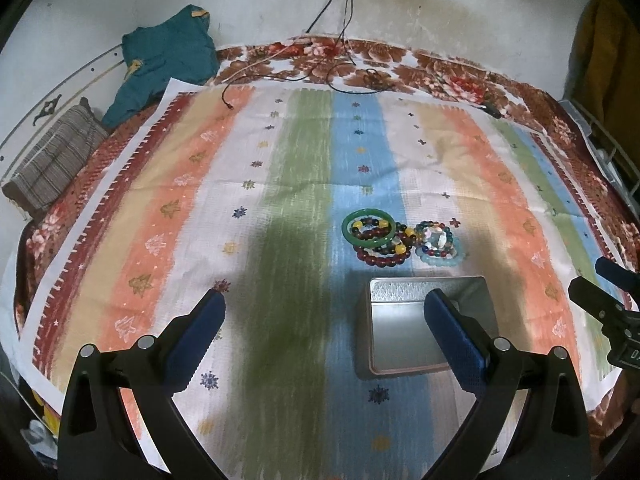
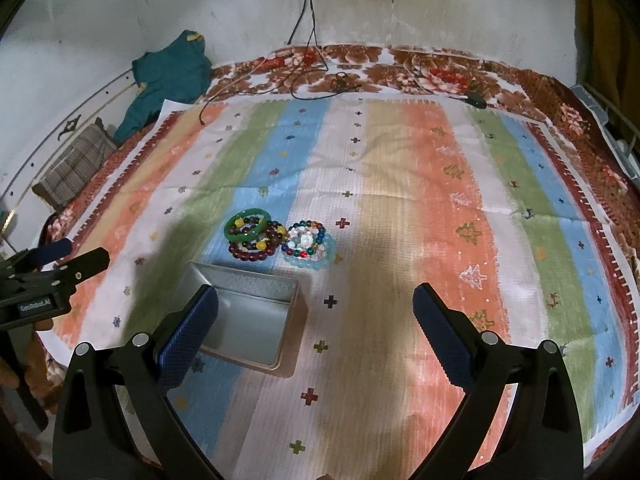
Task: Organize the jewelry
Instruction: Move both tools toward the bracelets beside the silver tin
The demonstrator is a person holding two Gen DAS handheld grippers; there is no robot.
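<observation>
Bed (image 1: 460, 80) under striped cloth (image 1: 280, 200); on cloth: bracelet pile (image 1: 396, 240), open tin (image 1: 404, 340) near it.

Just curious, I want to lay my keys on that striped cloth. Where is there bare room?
Bare: the far cloth past the bracelets, and its right stripes. Crowded: bracelets piled just behind the tin.

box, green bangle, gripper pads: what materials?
Box: looks like sheet metal, matte silver, embossed inner wall. Green bangle: glossy, translucent, jade or glass; can't tell which. Left hand-held gripper pads: blue, dimpled texture, probably rubber.
</observation>
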